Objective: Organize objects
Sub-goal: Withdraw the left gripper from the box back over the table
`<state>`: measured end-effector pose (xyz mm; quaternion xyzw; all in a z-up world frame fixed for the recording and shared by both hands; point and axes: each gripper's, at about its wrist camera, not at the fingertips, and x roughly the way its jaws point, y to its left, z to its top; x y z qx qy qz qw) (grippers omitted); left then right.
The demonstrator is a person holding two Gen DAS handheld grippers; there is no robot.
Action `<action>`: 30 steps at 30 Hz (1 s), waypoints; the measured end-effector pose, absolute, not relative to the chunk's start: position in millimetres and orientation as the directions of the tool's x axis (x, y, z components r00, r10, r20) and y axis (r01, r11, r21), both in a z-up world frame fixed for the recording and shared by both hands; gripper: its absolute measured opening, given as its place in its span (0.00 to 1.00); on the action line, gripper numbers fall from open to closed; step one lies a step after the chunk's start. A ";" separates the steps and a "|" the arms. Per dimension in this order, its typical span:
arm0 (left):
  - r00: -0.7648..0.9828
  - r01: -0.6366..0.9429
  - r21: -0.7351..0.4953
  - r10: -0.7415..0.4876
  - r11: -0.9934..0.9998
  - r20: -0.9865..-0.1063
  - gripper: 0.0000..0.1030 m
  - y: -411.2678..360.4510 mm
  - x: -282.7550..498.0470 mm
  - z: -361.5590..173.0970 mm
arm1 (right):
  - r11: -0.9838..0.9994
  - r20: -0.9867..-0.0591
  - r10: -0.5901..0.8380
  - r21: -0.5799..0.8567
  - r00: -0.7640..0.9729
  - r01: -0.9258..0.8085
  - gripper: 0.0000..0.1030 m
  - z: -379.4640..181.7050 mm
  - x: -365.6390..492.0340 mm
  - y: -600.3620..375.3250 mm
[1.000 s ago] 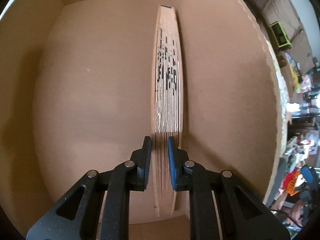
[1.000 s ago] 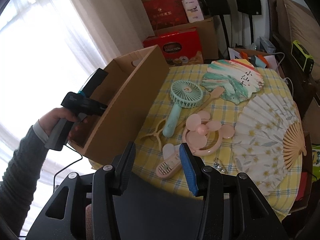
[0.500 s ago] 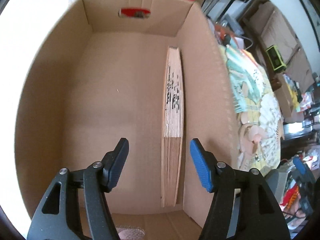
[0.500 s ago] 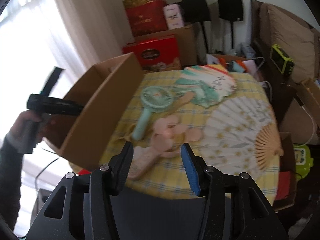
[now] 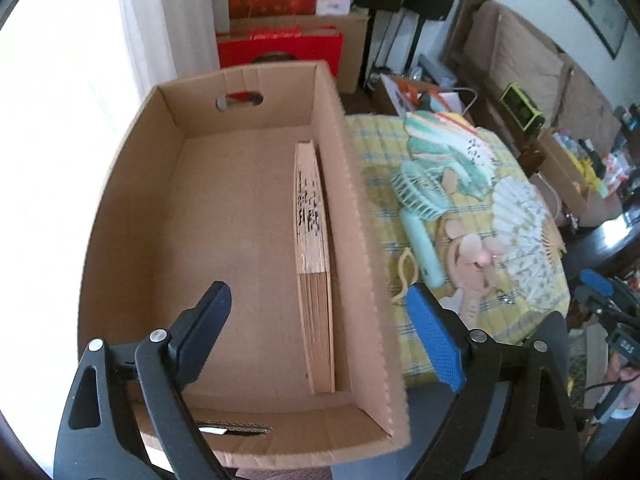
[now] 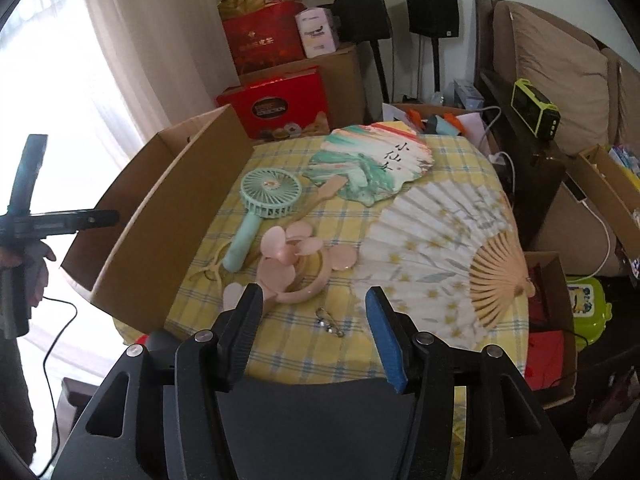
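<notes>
Folded fan (image 5: pixel 314 264) already inside box (image 5: pixel 360 240); four fans (image 6: pixel 440 232) remaining outside. Left gripper (image 5: pixel 320 332) opening wide, empty; right gripper (image 6: pixel 312 332) opening, empty.

The left black two-finger gripper (image 5: pixel 320 320) points steeply downward, its jaws opening wide with nothing between them. The right black two-finger gripper (image 6: pixel 314 332) tilts downward too, its jaws opening, empty, about half spread.

A yellow checked table (image 6: pixel 460 152) bears a cardboard box (image 6: pixel 160 240), hand fans (image 6: pixel 440 240) and small electric fans (image 6: pixel 264 200).
</notes>
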<state>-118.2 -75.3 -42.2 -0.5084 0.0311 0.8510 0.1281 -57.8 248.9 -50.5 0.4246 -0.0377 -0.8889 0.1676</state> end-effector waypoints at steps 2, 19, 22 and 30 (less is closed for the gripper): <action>-0.476 -0.253 -0.071 0.188 -0.965 -0.859 0.86 -73.1 -111.1 -33.5 | -0.942 -0.742 -0.326 0.205 -0.585 0.265 0.54 -50.4 -56.3 249.8; -0.530 -0.316 -0.076 0.242 -0.946 -0.812 0.86 -41.6 -71.2 -10.1 | -0.903 -0.762 -0.380 0.182 -0.524 0.390 0.54 -61.3 -64.0 196.3; -0.546 -0.311 -0.063 0.233 -0.948 -0.805 0.88 -41.5 -69.2 -8.5 | -0.885 -0.775 -0.402 0.193 -0.488 0.423 0.54 -68.8 -71.3 177.8; -0.553 -0.296 -0.090 0.247 -0.951 -0.796 0.89 -52.7 -66.7 -8.5 | -0.853 -0.825 -0.396 0.169 -0.403 0.494 0.46 -95.6 -94.1 124.9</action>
